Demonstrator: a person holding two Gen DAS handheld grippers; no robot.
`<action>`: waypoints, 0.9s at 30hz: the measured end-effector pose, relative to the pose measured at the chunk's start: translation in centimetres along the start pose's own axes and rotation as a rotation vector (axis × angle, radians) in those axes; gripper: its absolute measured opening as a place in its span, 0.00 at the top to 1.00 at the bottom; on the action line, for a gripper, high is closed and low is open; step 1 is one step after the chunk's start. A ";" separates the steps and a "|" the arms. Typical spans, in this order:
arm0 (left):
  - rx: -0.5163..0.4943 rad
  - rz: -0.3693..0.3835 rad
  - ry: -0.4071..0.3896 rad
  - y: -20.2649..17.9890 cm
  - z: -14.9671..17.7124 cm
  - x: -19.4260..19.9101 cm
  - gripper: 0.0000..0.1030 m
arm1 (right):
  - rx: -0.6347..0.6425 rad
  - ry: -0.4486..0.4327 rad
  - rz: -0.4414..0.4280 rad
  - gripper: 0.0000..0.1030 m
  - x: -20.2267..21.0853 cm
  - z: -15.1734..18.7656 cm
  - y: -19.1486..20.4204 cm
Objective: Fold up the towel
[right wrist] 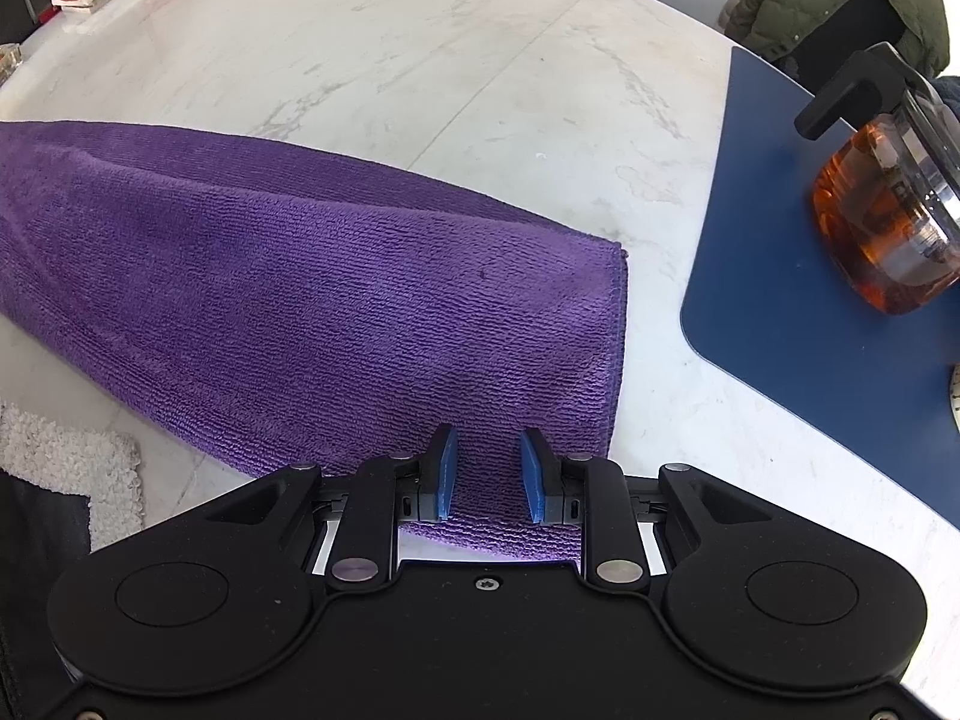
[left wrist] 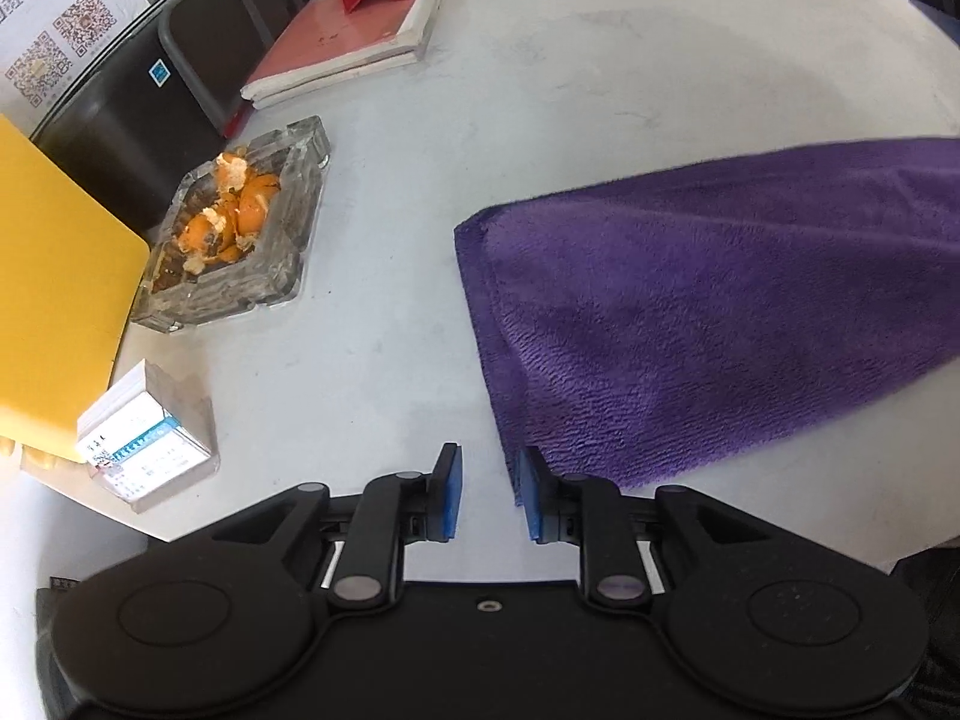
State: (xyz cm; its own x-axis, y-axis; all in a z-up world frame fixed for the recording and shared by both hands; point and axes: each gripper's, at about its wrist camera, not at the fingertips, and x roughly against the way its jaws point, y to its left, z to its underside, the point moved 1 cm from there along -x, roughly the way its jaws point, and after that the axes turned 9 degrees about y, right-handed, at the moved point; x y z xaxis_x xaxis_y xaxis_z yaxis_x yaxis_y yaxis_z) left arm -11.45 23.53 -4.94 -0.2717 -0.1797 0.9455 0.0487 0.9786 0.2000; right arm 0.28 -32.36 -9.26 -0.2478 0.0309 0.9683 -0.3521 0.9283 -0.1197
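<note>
Towel (right wrist: 300, 300) cut off by frame edge — left hand-held gripper (left wrist: 489, 492) released, empty; right hand-held gripper (right wrist: 489, 477) parted over towel, grip unclear.

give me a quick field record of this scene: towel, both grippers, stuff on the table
towel: purple towel, folded over, lying on the white table
left hand-held gripper: open, nothing between its pads, beside the towel's near corner
right hand-held gripper: open, over the towel's near edge, not gripping
left side: glass ashtray with orange peels, card box
right side: teapot on blue mat
</note>
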 end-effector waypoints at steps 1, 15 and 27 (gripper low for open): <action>0.008 0.023 -0.010 0.1 -0.1 0.1 0.81 | 0.001 0.000 -0.001 0.78 0.0 0.0 0.0; 0.001 0.159 0.020 0.8 -1.3 -1.9 0.82 | -0.015 -0.007 0.001 0.78 0.2 0.2 0.0; 0.063 0.136 0.034 0.4 -0.6 -1.5 0.96 | -0.017 -0.009 0.005 0.78 0.1 0.1 0.0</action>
State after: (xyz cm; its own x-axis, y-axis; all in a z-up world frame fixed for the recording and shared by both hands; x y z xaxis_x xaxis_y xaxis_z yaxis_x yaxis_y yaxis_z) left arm -10.41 24.17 -6.13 -0.2336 -0.0470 0.9712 0.0219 0.9983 0.0536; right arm 0.15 -32.44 -9.17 -0.2573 0.0325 0.9658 -0.3353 0.9344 -0.1208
